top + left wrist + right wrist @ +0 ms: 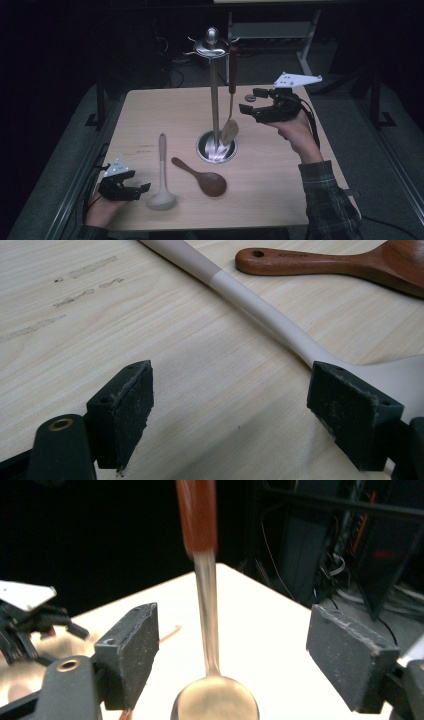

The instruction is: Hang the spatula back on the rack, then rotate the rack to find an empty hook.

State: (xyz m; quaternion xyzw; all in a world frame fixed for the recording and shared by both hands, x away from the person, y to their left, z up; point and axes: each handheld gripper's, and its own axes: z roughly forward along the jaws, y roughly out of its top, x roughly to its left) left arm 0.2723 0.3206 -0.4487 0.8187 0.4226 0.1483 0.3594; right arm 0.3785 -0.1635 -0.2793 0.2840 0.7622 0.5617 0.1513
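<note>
Right gripper (248,103) spread wide beside the one hanging spoon (230,131) on the single stand (215,95) mid-table, clear room toward the right edge; left gripper (145,188) spread too at the near-left corner, pinching nothing, beside one pale ladle (162,197) and one wooden spoon (205,178).

Pale wood-grain table (280,200) with faint grey smudges. Silver metal stand (215,100) with a polished round base. Hanging spoon (212,630): red-brown handle, brass-coloured bowl. Light grey ladle (162,170) with a beige upper handle. Dark reddish-brown wooden spoon (202,177). 2 black grippers, left gripper (142,189) and right gripper (247,103), each topped by a pale grey plate. Dark plaid sleeve (330,200).
</note>
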